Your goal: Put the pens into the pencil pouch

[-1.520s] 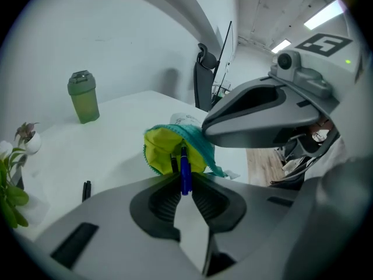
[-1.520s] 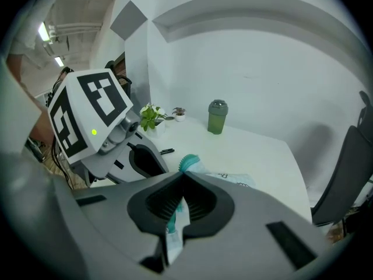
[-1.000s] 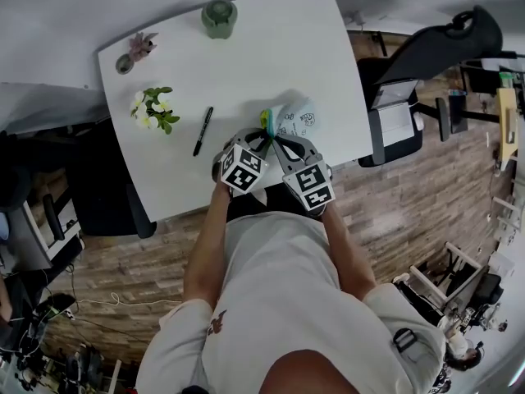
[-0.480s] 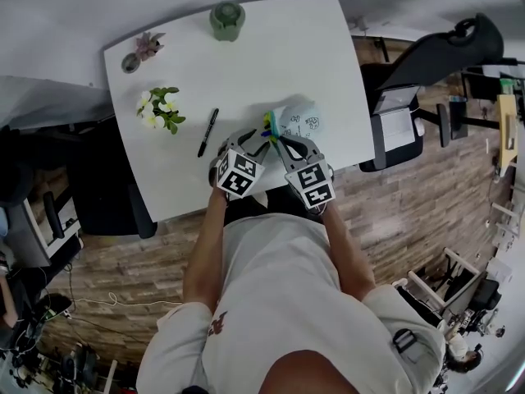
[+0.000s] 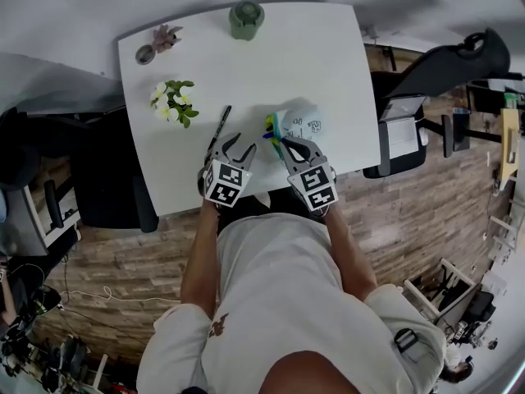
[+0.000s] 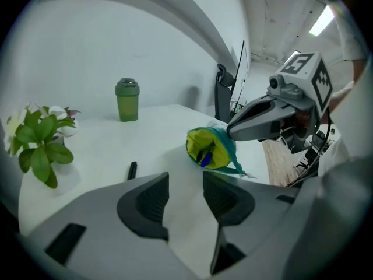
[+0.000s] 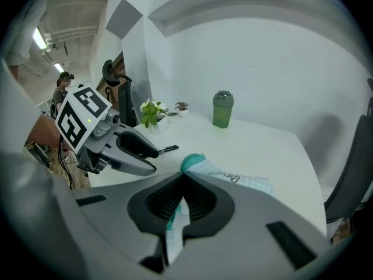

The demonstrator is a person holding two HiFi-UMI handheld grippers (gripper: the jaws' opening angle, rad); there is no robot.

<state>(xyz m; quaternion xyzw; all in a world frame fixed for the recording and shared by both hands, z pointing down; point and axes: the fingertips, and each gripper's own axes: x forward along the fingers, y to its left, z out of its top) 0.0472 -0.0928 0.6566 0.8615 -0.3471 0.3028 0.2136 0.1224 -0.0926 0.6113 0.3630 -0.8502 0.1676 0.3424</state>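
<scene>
The pencil pouch (image 5: 302, 125) lies near the table's front edge, white with a teal rim. In the left gripper view its yellow-lined mouth (image 6: 208, 149) faces me, with a blue pen and others inside. My right gripper (image 5: 284, 143) is shut on the teal edge of the pouch (image 7: 195, 162) at its mouth. A black pen (image 5: 221, 122) lies loose on the table left of the pouch. My left gripper (image 5: 236, 147) hovers just short of that black pen (image 6: 132, 170). Its jaws have just been opening, and nothing is between them.
A white-flowered plant (image 5: 173, 100) stands left of the pen. A green cup (image 5: 246, 20) and a small potted plant (image 5: 159, 38) stand at the table's (image 5: 328, 64) far edge. A black office chair (image 5: 447, 52) is at the right.
My left gripper has drawn back from the pouch mouth and moved left toward the black pen, with its jaws now apart. The right gripper keeps its hold on the pouch.
</scene>
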